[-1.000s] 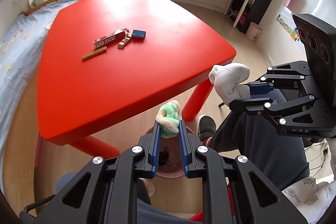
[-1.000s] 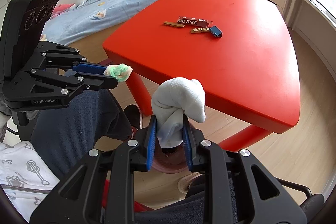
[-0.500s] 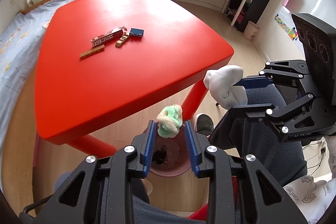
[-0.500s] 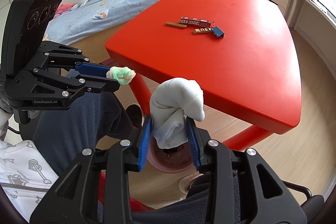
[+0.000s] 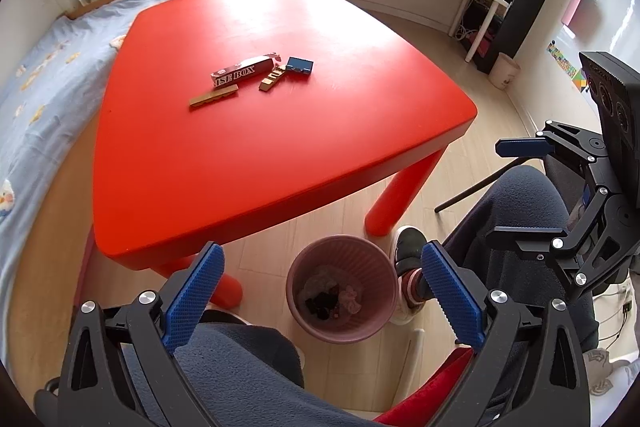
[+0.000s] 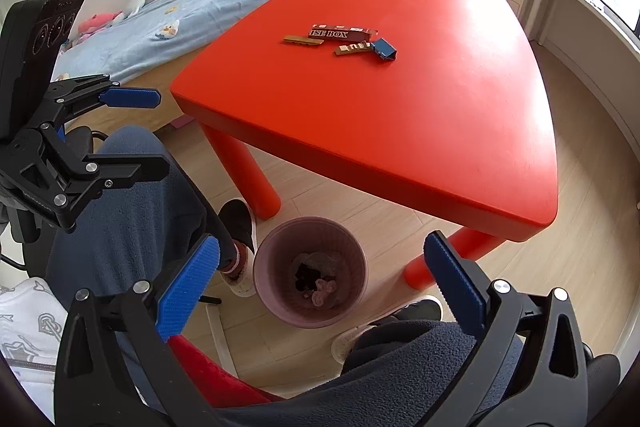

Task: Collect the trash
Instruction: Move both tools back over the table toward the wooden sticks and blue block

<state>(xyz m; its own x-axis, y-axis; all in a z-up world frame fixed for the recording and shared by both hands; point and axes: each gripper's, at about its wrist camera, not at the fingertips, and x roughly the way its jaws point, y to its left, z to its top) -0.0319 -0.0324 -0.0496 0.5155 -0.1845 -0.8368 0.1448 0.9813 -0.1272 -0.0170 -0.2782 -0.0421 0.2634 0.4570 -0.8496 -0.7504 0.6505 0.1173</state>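
Pink plastic, ribbed: the waste bin (image 5: 343, 289) stands on the floor below my left gripper (image 5: 320, 297), whose jaws are opening with nothing between them. Trash remaining on the red table (image 5: 280, 131): a red box (image 5: 239, 71), wooden strips and a blue piece, probably light and stiff; grip the box across its narrow sides.

From the right wrist, my right gripper (image 6: 316, 291) is likewise opening, empty, above the bin. Contents inside look like soft scraps.

one red table (image 5: 280, 131), one pink bin (image 5: 372, 327), one printed box (image 5: 240, 71), two wooden strips (image 5: 214, 97), one blue clip (image 5: 299, 66).
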